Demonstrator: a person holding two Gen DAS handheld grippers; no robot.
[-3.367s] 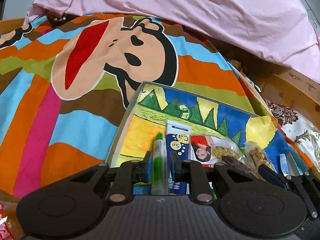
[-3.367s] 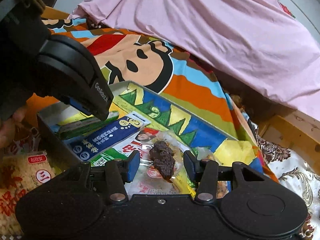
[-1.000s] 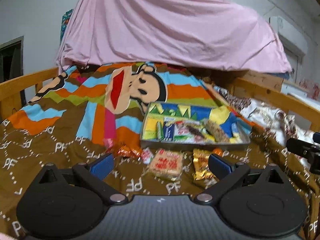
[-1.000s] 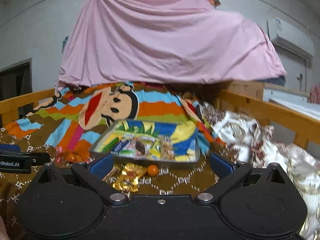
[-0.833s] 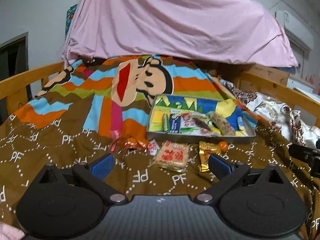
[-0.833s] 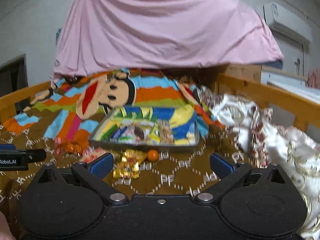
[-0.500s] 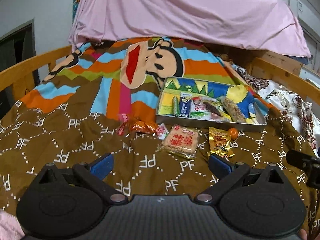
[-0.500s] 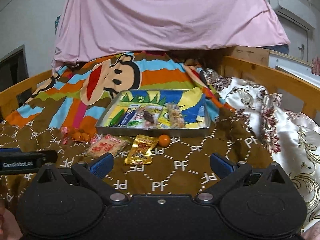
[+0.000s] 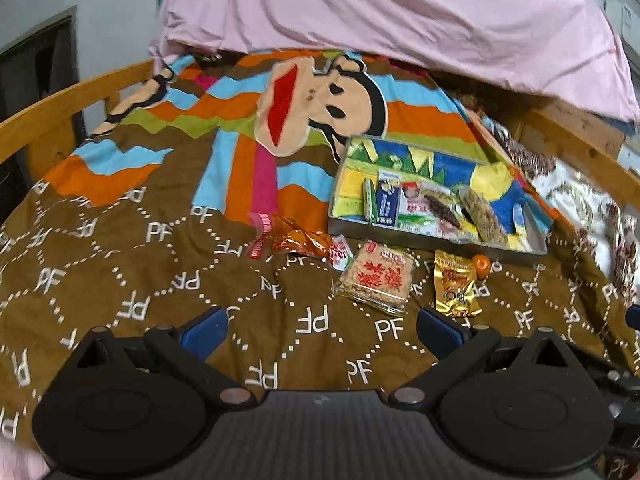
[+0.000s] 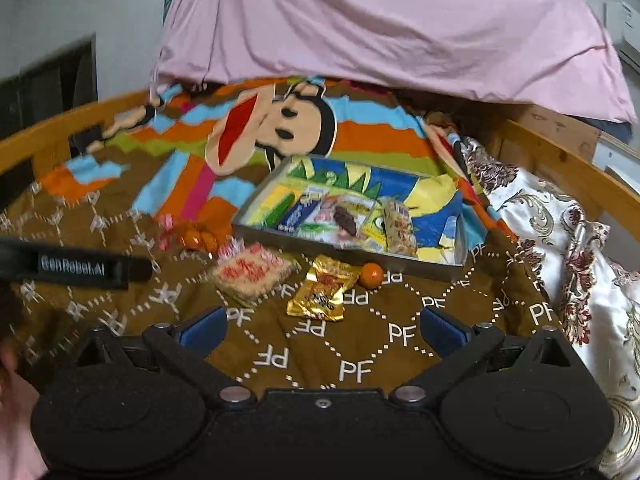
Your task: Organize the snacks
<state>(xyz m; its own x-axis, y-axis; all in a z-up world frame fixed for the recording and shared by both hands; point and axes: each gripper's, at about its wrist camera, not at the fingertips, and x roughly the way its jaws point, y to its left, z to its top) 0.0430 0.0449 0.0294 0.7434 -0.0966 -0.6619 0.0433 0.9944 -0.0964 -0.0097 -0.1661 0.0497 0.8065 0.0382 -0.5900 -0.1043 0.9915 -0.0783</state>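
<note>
My left gripper (image 9: 322, 330) and right gripper (image 10: 322, 326) both hang spread wide, grasping nothing, above the brown PF-patterned blanket (image 9: 120, 264). Just beyond lie a clear pack of beige crackers (image 9: 376, 276), a gold foil packet (image 10: 323, 292) and a small orange ball (image 10: 370, 274). Farther back, the shallow grey metal tray (image 10: 344, 249) holds more snacks.
</note>
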